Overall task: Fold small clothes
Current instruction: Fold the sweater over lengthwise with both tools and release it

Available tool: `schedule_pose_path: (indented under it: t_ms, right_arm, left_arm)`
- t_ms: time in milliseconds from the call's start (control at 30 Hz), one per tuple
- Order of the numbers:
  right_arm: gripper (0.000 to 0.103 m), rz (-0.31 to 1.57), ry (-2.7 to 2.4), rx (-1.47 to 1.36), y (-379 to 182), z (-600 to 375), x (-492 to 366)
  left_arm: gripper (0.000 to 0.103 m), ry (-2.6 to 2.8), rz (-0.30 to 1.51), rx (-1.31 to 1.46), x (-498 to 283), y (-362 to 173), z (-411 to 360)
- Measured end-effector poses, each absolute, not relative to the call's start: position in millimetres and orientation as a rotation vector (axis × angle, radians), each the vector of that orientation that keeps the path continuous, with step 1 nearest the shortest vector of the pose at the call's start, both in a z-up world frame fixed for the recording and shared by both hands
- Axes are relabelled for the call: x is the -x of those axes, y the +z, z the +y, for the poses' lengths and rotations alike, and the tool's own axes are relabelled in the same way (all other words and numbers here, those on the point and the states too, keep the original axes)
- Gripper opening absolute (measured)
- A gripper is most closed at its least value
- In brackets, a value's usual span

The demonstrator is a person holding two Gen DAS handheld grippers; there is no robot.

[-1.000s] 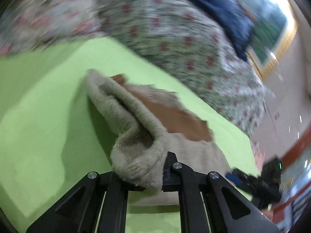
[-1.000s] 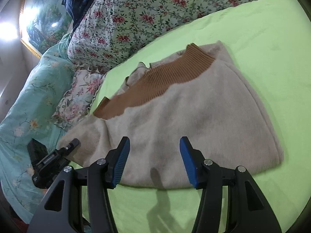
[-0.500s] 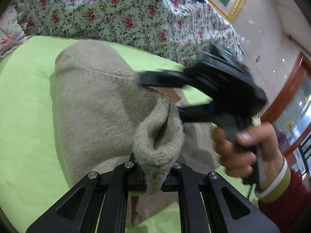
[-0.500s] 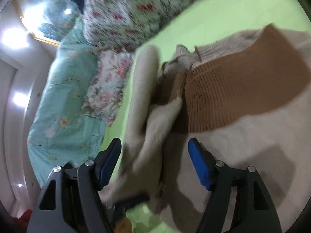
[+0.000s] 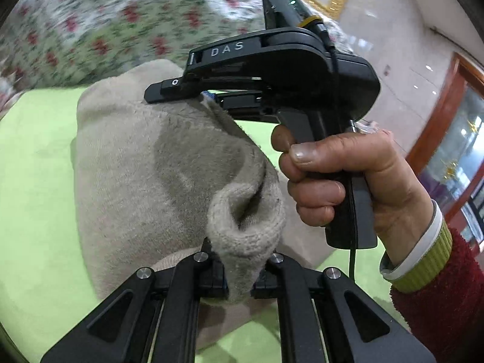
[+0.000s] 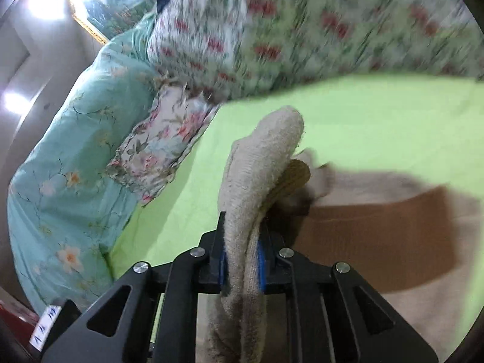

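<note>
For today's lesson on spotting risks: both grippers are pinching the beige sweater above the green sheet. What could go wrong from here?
1. The left gripper holds only a small bunched edge of the sweater; the knit may slip out mid-fold.
2. The right gripper pinches a rolled-up edge, so the fold may come out lumpy.
3. The grippers are close together; they might collide, or the sweater could sag unevenly onto the sheet.

the letters "das" stood in pale print on the black upper housing of the right gripper (image 5: 208, 98), as seen from the left wrist view. a small white label (image 6: 45, 326) near the lower left corner of the right wrist view carried blue handwritten marks, too blurred to read. no other text was legible.
</note>
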State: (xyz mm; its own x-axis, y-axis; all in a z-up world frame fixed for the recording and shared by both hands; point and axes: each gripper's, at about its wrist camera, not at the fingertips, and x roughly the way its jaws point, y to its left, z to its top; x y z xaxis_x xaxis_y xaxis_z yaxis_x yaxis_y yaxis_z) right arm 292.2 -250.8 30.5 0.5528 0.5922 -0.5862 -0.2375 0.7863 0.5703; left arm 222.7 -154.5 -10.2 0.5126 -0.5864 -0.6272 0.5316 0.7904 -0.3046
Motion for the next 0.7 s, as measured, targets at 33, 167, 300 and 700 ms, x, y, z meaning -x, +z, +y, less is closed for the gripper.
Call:
schedule_pose_path:
  t_ms: [33,167,300,700]
  right_arm:
    - [0.017,0.843,0.479,-0.438,35,-267,-285]
    - [0.017,0.882,0.344,-0.391,21,-318,-270]
    - [0.017,0.935,0.266,-0.399,-14,-353,-264]
    - [0.028,0.92,0.179,-0.399,-33,-377,-244]
  left_arm:
    - [0.008,-0.693,0.786,0.072,-223,-9,-170]
    - [0.008,-0.758,0.836,0.101,-230,-21,-223]
    - [0.008,-0.774,0.894,0.119,-239,-42,-256]
    - [0.019,-0.821,0.999,0.135,-233,-72,-257]
